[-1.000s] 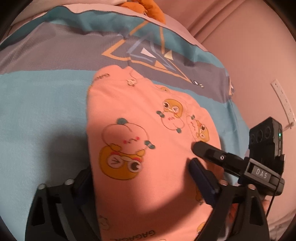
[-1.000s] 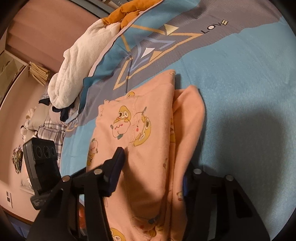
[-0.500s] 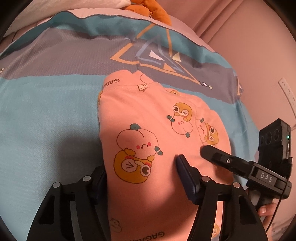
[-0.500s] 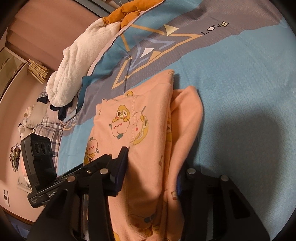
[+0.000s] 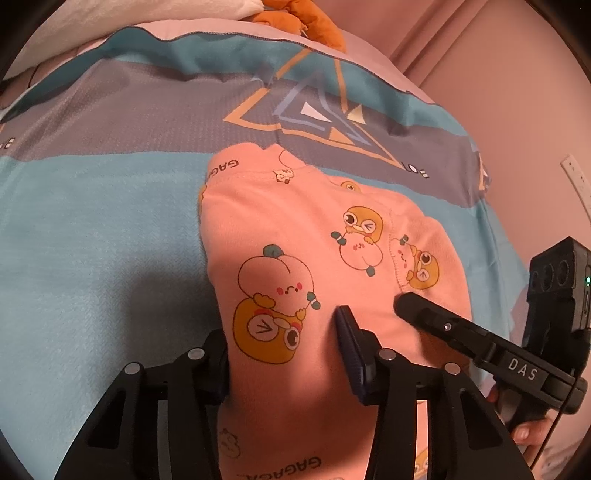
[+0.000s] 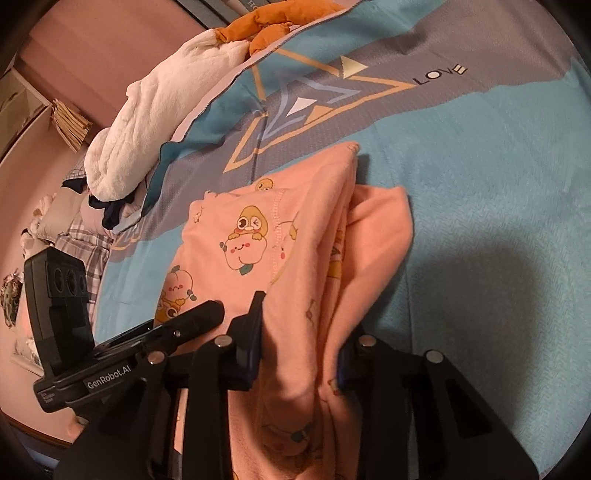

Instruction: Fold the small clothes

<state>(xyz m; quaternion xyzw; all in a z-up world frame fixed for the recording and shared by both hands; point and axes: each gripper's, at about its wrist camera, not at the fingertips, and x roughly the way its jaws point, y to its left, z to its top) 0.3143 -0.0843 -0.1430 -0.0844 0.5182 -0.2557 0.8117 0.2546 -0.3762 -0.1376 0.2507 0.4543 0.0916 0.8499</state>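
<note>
A small pink garment [image 5: 295,229] with cartoon prints lies folded lengthwise on the blue and grey bedspread [image 5: 92,240]. My left gripper [image 5: 284,354] straddles its near left edge; one jaw lies on top of the cloth, the other at its left side. My right gripper [image 6: 301,343] straddles the near right edge of the garment [image 6: 295,236], with cloth bunched between its jaws. Both jaws are narrowing on the fabric with a gap still showing. A pink flap [image 6: 380,229] sticks out at the right.
A white fluffy blanket [image 6: 155,110] and an orange plush toy [image 6: 273,22] lie at the bed's far edge. Plaid and dark clothes [image 6: 88,229] are piled at the left. A pink wall [image 5: 517,92] is close on the right.
Both grippers have narrowed around the garment's near edges. The left view has shifted so the garment sits further right and lower. The garment looks slightly lifted and bunched at the near end.
</note>
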